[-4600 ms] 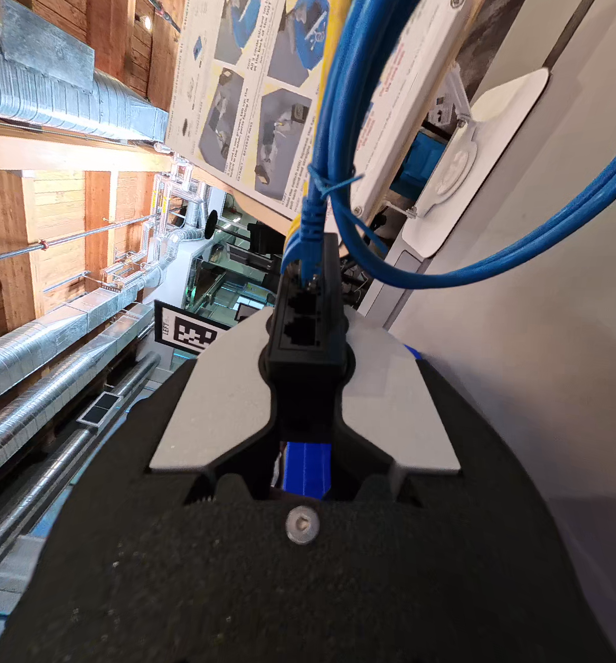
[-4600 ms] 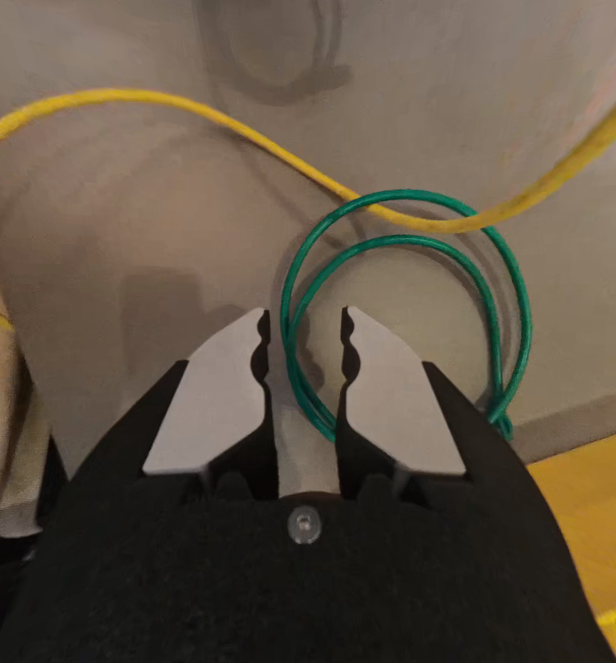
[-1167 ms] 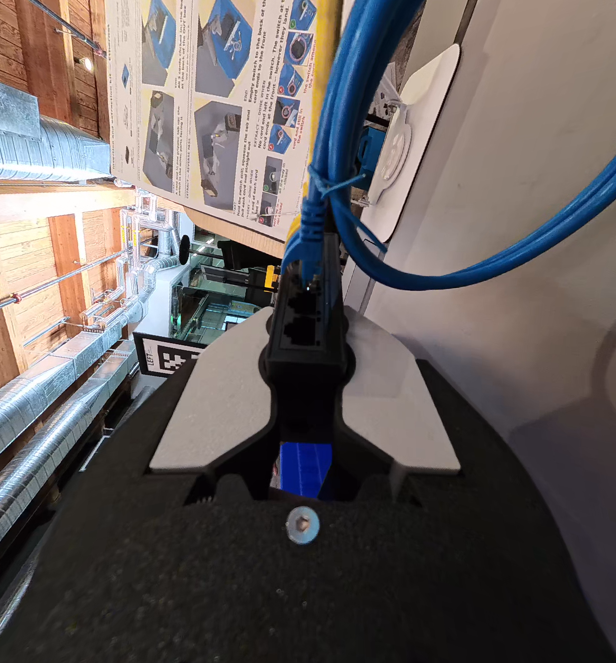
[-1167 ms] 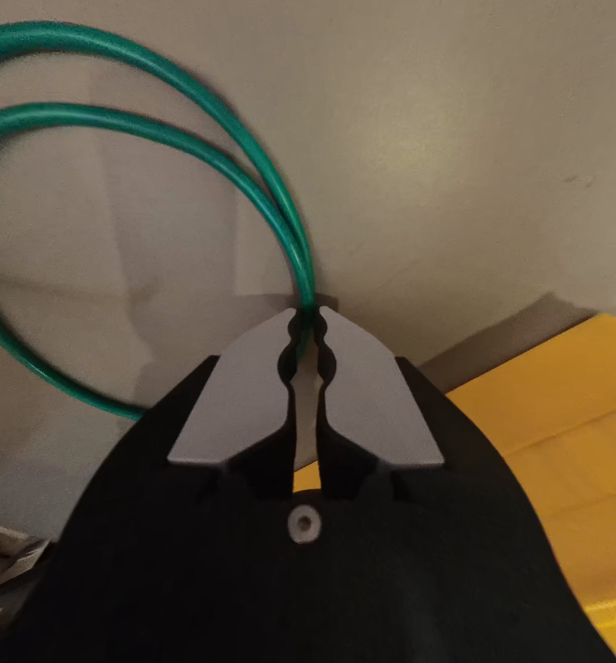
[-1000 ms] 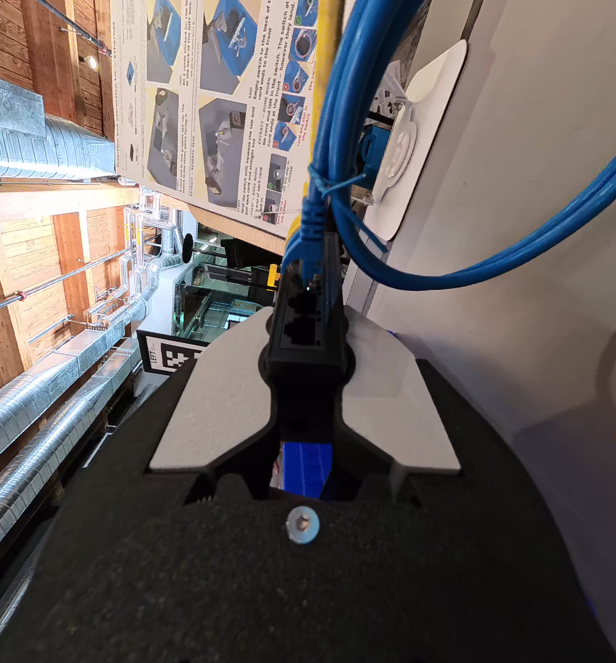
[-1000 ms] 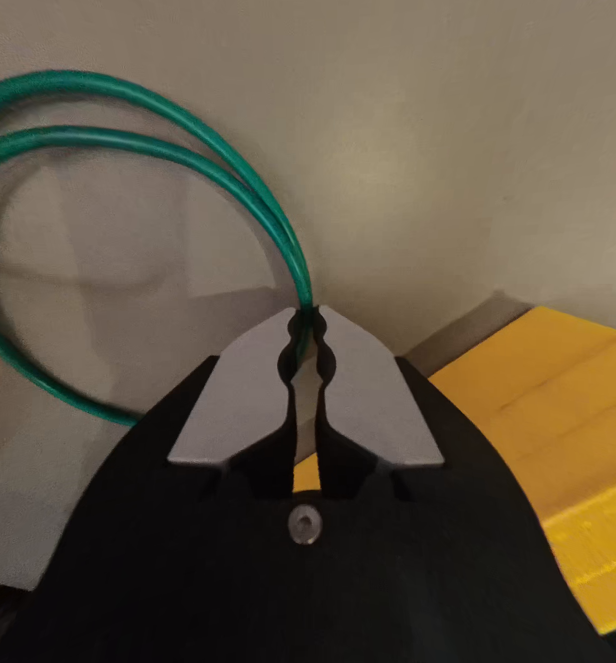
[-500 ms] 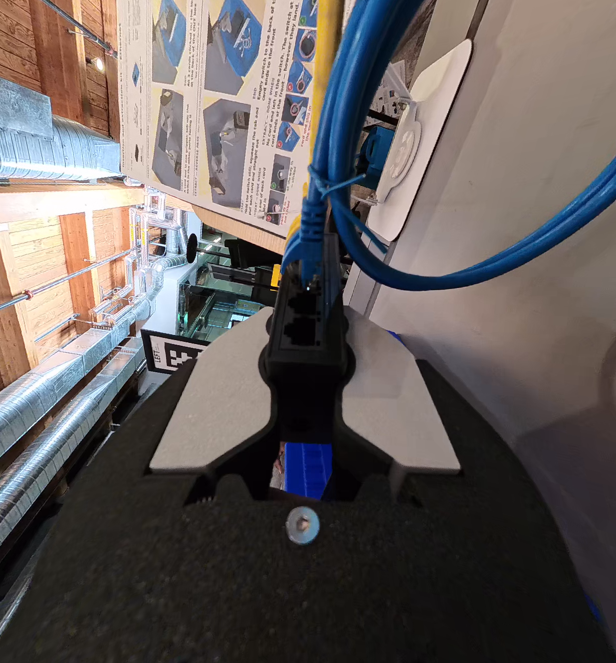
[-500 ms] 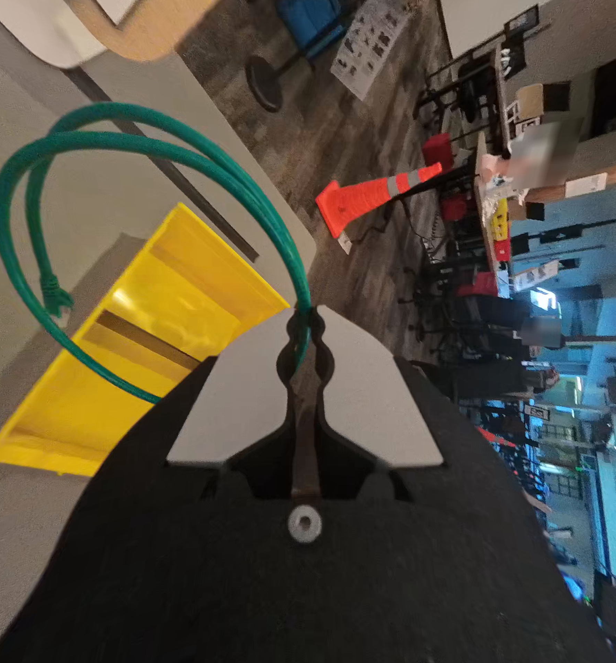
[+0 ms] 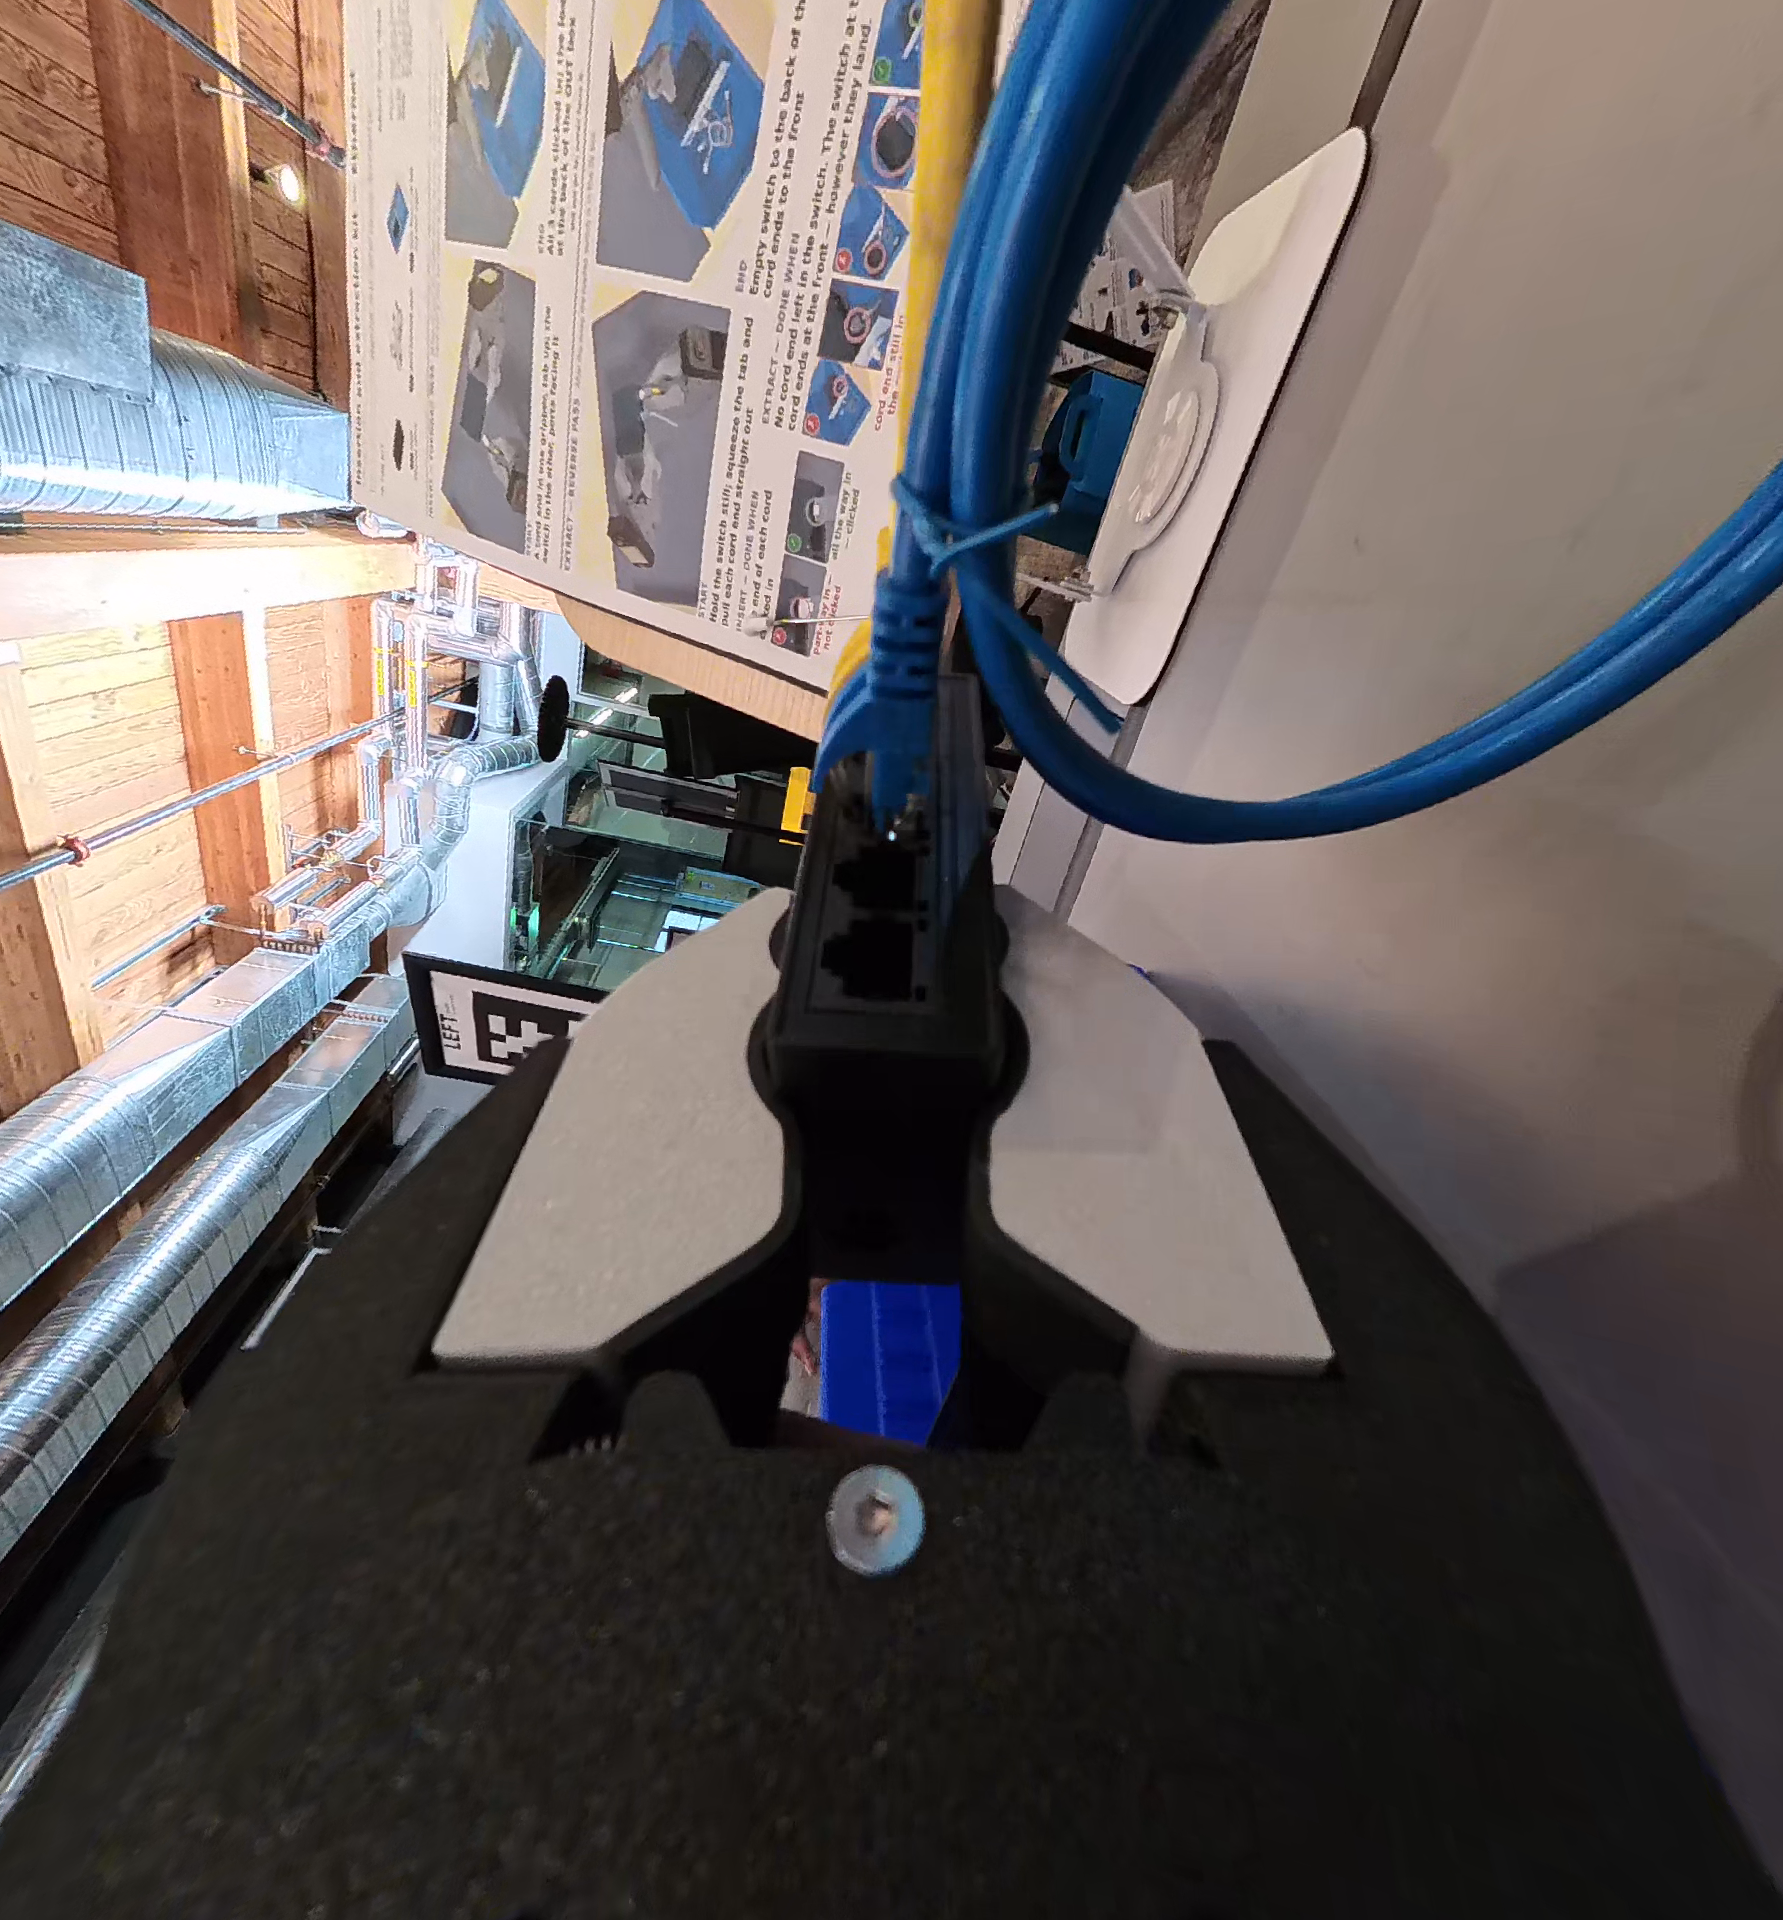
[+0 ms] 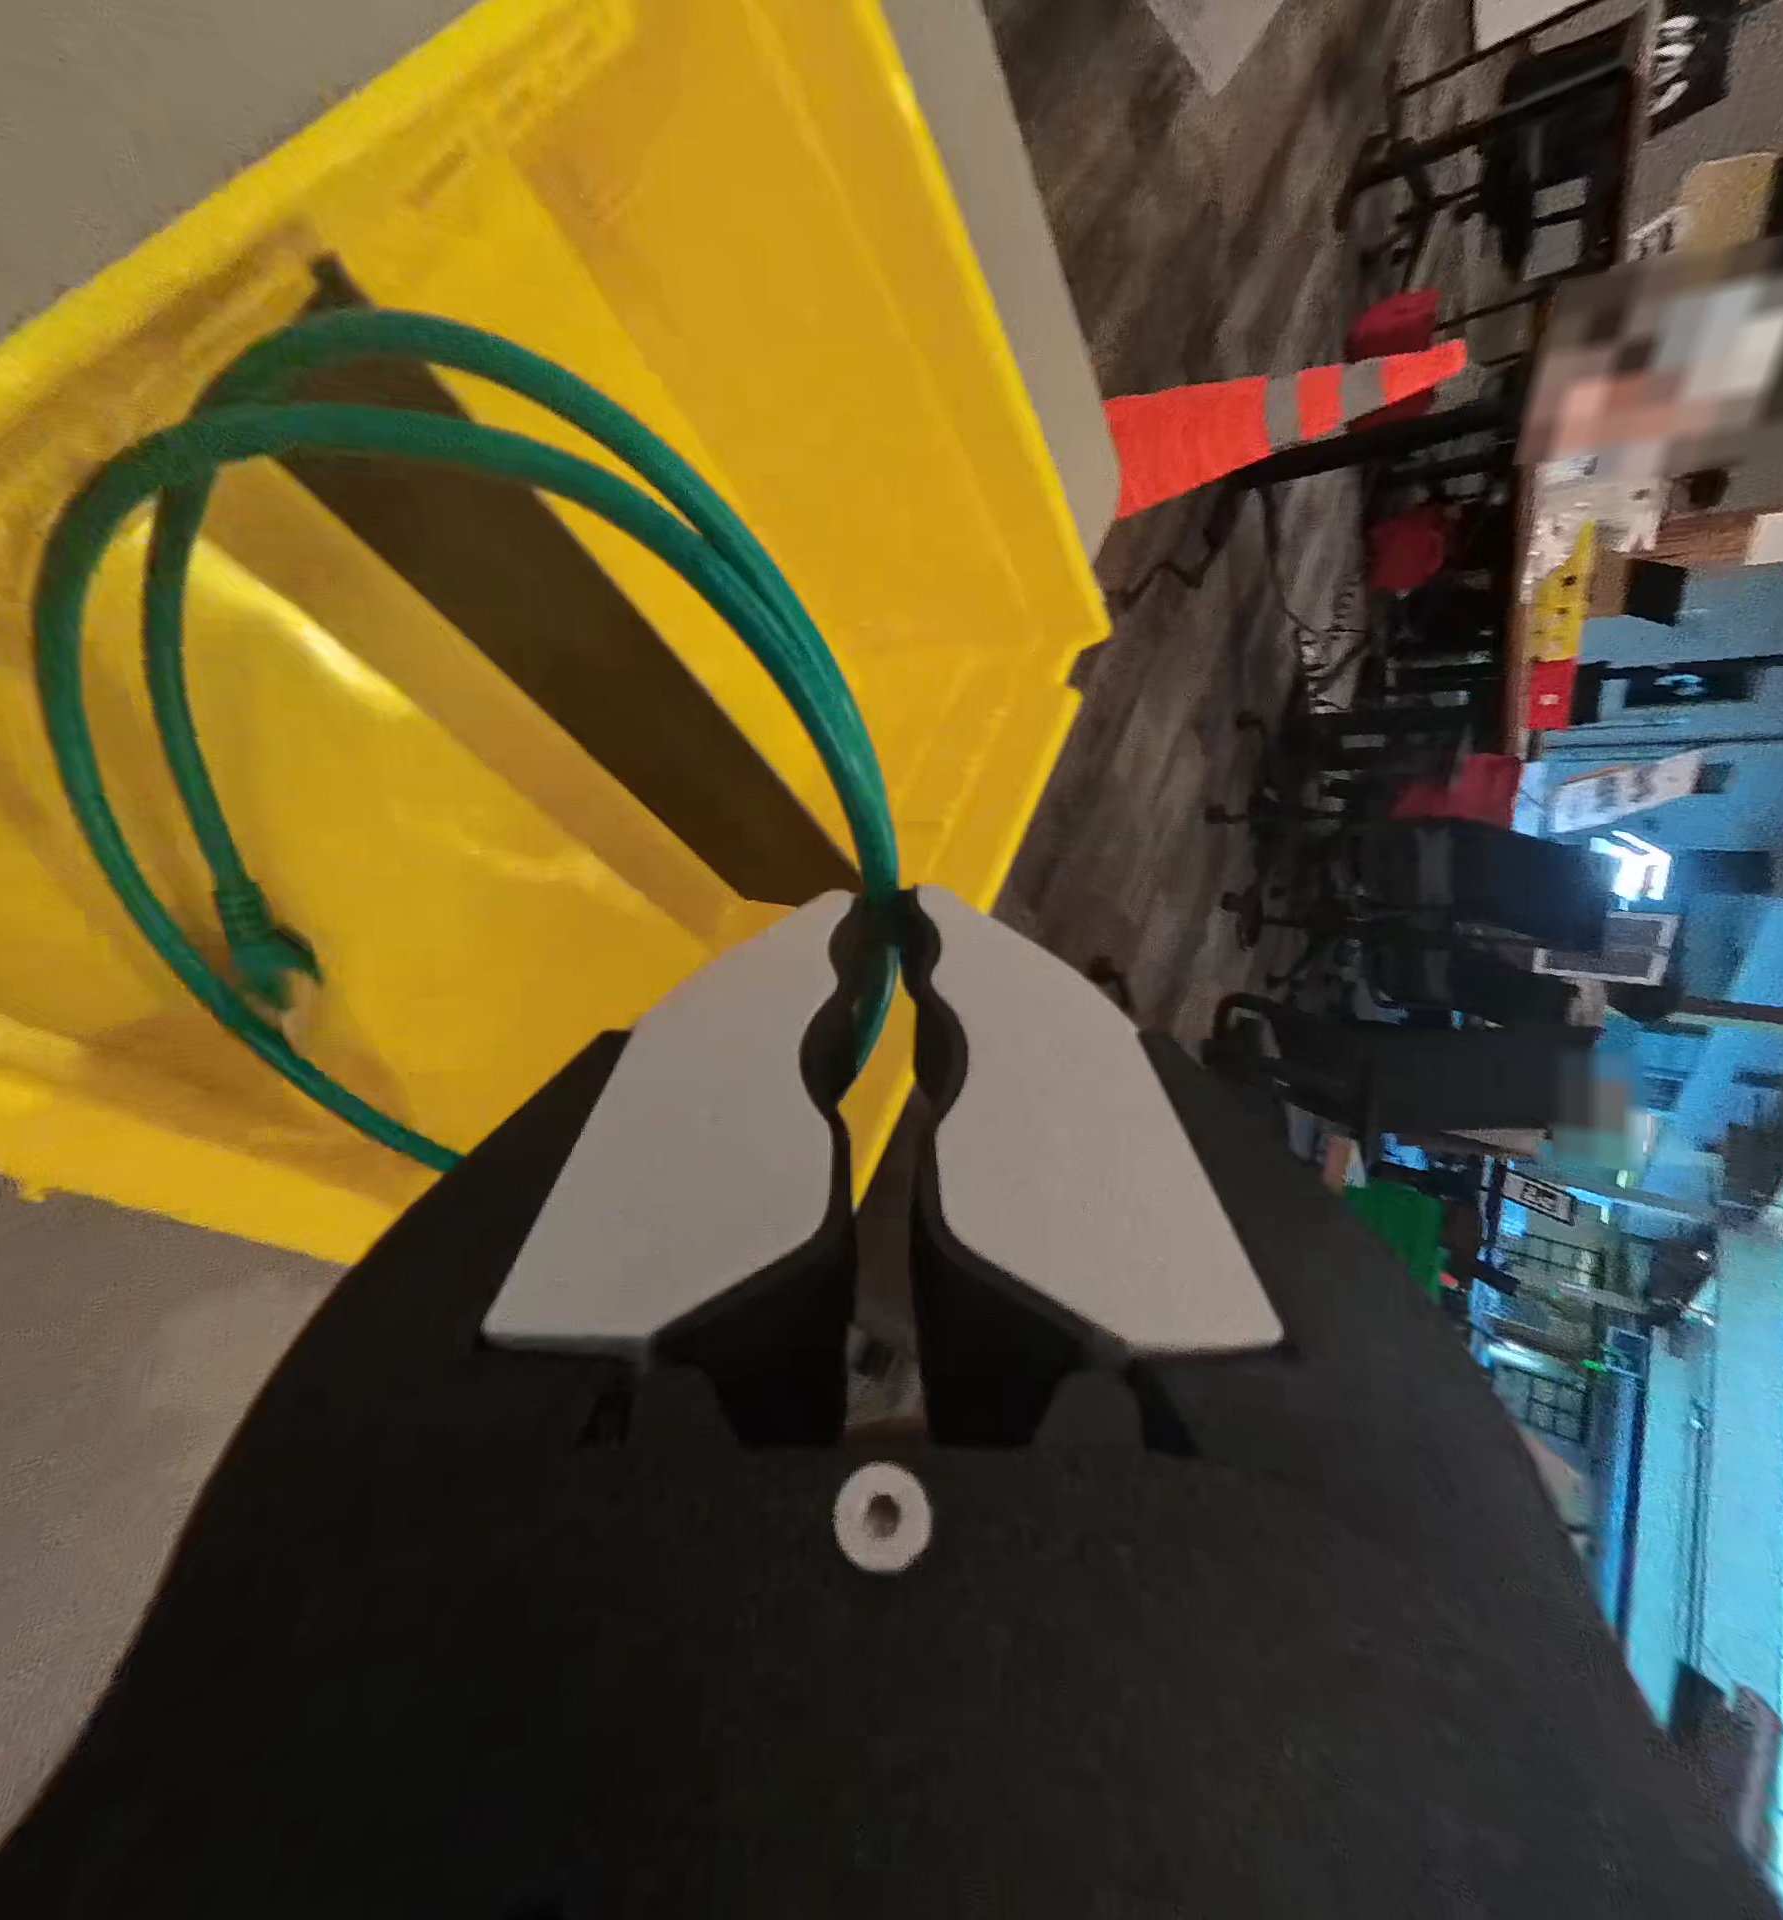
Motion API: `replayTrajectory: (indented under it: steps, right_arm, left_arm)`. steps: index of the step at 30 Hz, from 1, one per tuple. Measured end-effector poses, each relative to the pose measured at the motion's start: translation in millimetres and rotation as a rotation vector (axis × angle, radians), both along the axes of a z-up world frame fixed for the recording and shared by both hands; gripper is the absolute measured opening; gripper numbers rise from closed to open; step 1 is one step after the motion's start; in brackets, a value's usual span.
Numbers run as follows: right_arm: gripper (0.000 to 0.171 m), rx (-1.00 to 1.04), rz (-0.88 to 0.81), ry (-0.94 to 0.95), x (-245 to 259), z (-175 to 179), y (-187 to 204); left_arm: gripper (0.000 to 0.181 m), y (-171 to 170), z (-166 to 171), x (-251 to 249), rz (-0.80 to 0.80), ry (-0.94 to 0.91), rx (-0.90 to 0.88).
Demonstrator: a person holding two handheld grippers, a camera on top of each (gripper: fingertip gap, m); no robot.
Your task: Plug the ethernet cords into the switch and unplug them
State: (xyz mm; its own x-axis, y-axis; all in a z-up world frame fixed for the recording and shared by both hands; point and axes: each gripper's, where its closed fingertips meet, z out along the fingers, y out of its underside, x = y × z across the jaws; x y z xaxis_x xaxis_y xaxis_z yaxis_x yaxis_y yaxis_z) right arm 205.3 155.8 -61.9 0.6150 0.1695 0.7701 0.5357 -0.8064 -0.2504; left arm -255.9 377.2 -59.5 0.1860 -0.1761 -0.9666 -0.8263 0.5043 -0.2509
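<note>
My left gripper (image 9: pixel 892 997) is shut on a black switch (image 9: pixel 882 956) and holds it off the table, ports facing me. A blue cord (image 9: pixel 980 312) is plugged into a far port by its plug (image 9: pixel 892 675), and a yellow cord (image 9: pixel 944 208) runs behind it. Two nearer ports are empty. My right gripper (image 10: pixel 882 914) is shut on a coiled green cord (image 10: pixel 554 457), held in the air. The cord's free plug (image 10: pixel 258 940) hangs at the left.
A yellow bin (image 10: pixel 658 312) lies behind the green cord on the grey table (image 10: pixel 87 1403). An instruction sheet (image 9: pixel 606 260) and a white mount (image 9: pixel 1199 416) stand past the switch. An orange cone (image 10: pixel 1271 410) and shelving are farther off on the floor.
My right gripper shut on the green cord, lifted it off the table and swung it round toward the yellow bin. The left gripper stayed shut on the switch, nearly still.
</note>
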Motion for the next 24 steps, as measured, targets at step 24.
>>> replayTrajectory:
  steps: [24]
  right_arm:
    - [0.021, -0.526, 0.133, 0.194, 28.2, -130.1, 7.4]
  left_arm:
    - [0.029, -2.6, -6.4, 4.5, -0.014, 0.016, -0.012]
